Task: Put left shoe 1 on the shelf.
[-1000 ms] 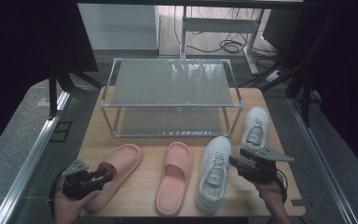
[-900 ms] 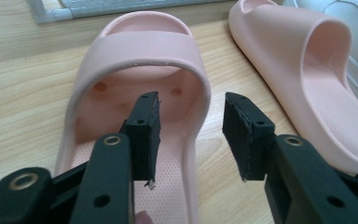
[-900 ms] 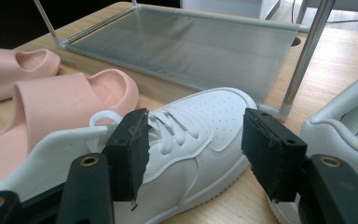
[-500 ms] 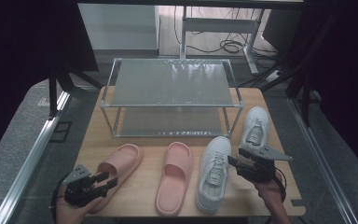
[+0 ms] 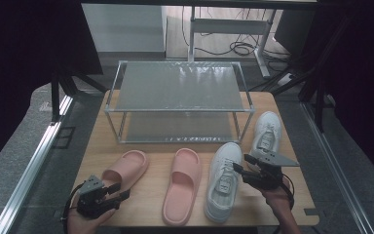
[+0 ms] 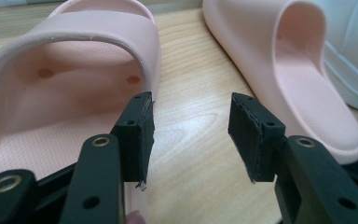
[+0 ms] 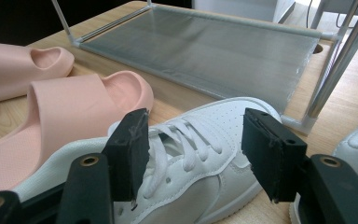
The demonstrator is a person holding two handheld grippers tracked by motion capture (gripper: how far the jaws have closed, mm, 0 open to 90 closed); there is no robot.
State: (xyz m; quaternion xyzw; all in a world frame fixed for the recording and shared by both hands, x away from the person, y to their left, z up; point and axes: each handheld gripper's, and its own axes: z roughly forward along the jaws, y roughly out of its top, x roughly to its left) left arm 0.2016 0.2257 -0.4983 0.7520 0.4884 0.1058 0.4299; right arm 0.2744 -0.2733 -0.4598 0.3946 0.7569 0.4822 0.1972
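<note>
Left gripper (image 6: pixel 191 135) fingers released, just opened, empty beside slipper (image 6: pixel 70 88); heel cut off. Right gripper (image 7: pixel 193 149) released over sneaker (image 7: pixel 186 154).

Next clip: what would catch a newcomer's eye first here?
Four shoes in a row on the wooden table: two pink slides at left and centre, two white sneakers at right. Behind them stands a two-tier rack with bare shelves. The left gripper sits open at the heel of the left slide, and the right gripper is open beside the nearer sneaker.
</note>
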